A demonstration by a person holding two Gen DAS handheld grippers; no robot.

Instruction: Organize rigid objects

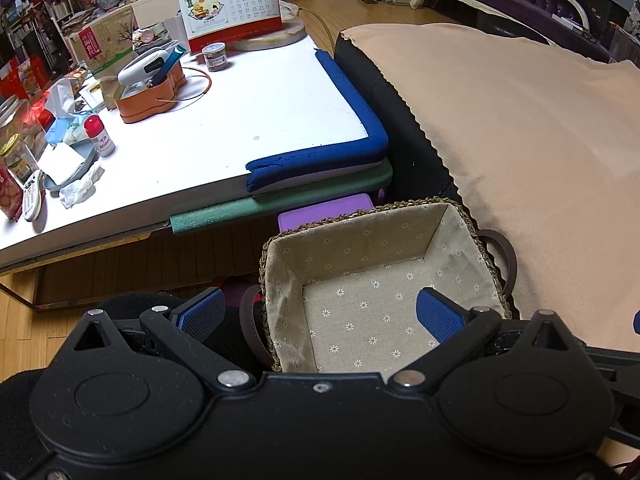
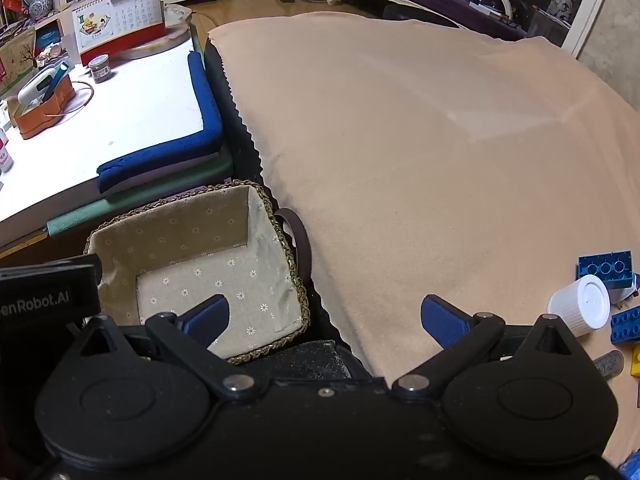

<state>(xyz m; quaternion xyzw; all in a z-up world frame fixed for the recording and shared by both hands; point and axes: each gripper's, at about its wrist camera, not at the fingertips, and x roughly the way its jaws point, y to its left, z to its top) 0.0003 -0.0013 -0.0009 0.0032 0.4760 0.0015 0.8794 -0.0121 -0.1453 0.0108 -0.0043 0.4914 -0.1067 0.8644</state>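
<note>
**Empty basket, small hard pieces waiting at the right**

The blue building blocks (image 2: 606, 269) and the white ribbed cup (image 2: 580, 306) lie near one another at the right edge of the peach cloth (image 2: 420, 140), well apart from the woven basket (image 2: 280, 236). They look light and stiff; the blocks' flat sides should take a pinch well, while the cup, lying on its side, is round and probably slippery, so across its ribbed wall seems safest. A yellow piece (image 2: 635, 362) peeks in beside them.

The left gripper (image 1: 320, 312) hangs over the basket's flowered lining, jaws spread wide and empty. The right gripper (image 2: 326, 316) sits between basket and cloth, jaws likewise apart, holding nothing.
</note>
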